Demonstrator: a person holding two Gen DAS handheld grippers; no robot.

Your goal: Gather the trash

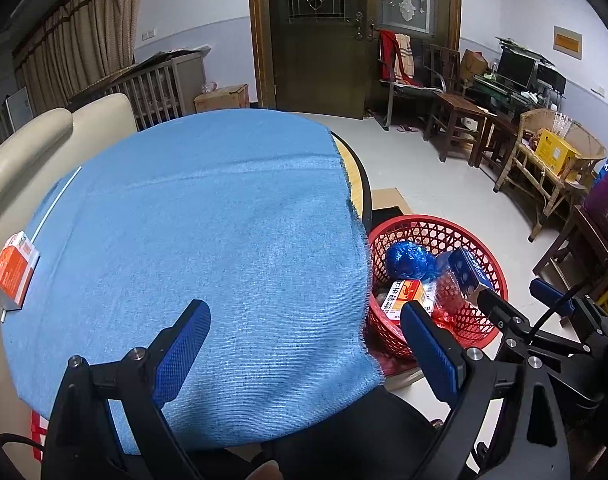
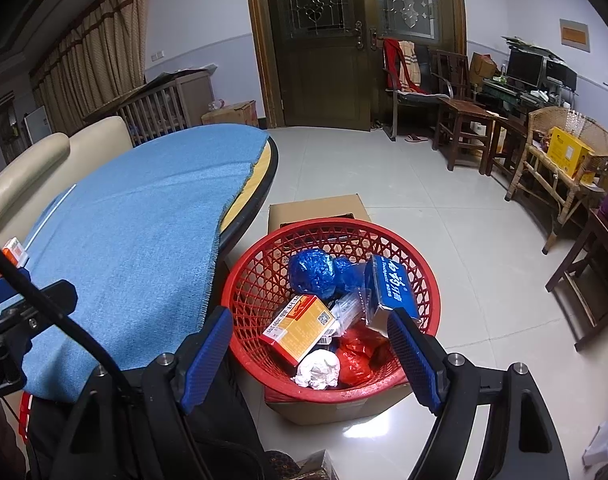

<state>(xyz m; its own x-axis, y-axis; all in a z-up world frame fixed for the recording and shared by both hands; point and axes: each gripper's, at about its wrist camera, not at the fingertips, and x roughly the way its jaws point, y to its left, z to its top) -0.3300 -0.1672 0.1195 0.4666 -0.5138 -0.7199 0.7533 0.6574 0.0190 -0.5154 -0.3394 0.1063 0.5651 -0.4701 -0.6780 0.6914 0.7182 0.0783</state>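
An orange and white box [image 1: 13, 273] lies at the left edge of the blue cloth [image 1: 208, 248] that covers the round table. My left gripper [image 1: 302, 318] hovers open over the cloth's near part, nothing between its fingers. A red mesh basket [image 2: 424, 280] stands on a cardboard box [image 2: 316, 208] beside the table. It holds a blue crumpled bag [image 2: 312, 270], a blue toothpaste box [image 2: 392, 290], a yellow and red box [image 2: 300, 328], white crumpled paper [image 2: 318, 368] and red plastic [image 2: 358, 356]. My right gripper [image 2: 310, 326] stands open above the basket's near rim, empty.
A cream sofa [image 1: 36, 136] sits behind the table on the left. Wooden chairs [image 2: 464, 120], a wicker bench [image 2: 560, 160] with a yellow box and a desk with monitors line the right wall. A brown door [image 2: 316, 40] is at the back. Tiled floor [image 2: 424, 184] lies between.
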